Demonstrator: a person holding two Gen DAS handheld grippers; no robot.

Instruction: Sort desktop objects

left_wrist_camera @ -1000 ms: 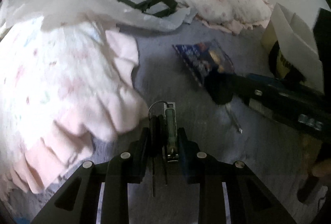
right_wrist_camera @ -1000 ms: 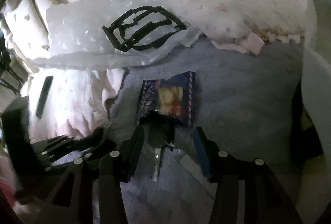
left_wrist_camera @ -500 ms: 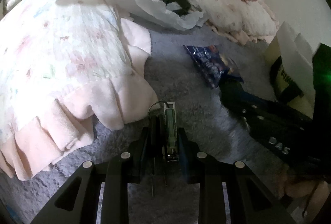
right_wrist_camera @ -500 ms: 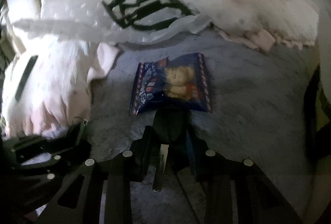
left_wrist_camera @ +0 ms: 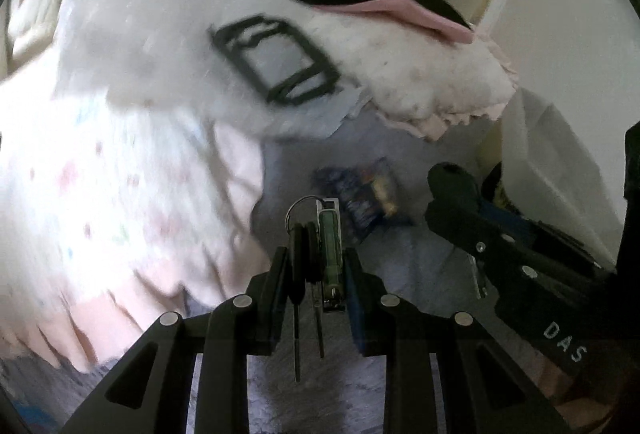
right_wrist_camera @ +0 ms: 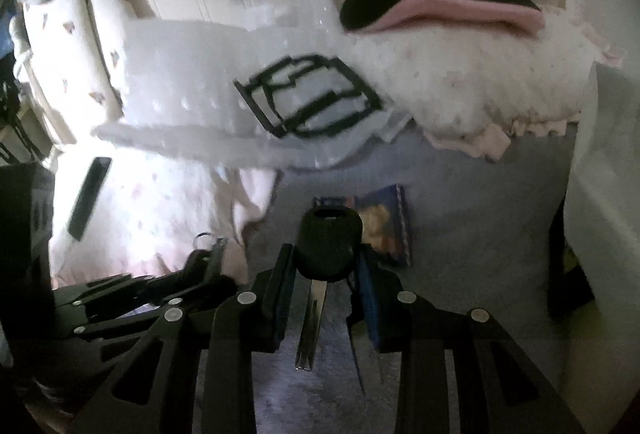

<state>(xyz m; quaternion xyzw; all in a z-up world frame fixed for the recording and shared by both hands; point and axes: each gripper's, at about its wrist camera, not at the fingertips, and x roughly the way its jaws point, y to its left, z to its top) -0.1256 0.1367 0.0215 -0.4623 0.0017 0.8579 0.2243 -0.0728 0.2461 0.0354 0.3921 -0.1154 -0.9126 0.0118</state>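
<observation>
My left gripper [left_wrist_camera: 316, 258] is shut on a key bunch [left_wrist_camera: 330, 234]: a green nail clipper, dark keys and a ring, blades hanging down. In the right wrist view my right gripper [right_wrist_camera: 328, 254] is shut on the head of a black car key [right_wrist_camera: 328, 234], whose metal blade hangs between the fingers. The left wrist view shows the right gripper [left_wrist_camera: 452, 205] with that key head [left_wrist_camera: 452, 177] at the right. The left gripper [right_wrist_camera: 200, 262] shows low at the left of the right wrist view. Both are held above the grey fuzzy surface [right_wrist_camera: 480, 201]. A blue snack packet [right_wrist_camera: 390, 226] lies there beyond the key.
A black plastic frame [right_wrist_camera: 312, 93] rests on a sheet of bubble wrap [right_wrist_camera: 180, 73]. Pink-and-white quilts [left_wrist_camera: 100, 193] are heaped at the left and back. A flat black bar [right_wrist_camera: 88, 197] lies on the left quilt. A white bag [left_wrist_camera: 552, 161] stands at the right.
The right gripper's jaws came together on the black key's head and lifted it off the grey surface. Both grippers rose; the snack packet stayed down.
</observation>
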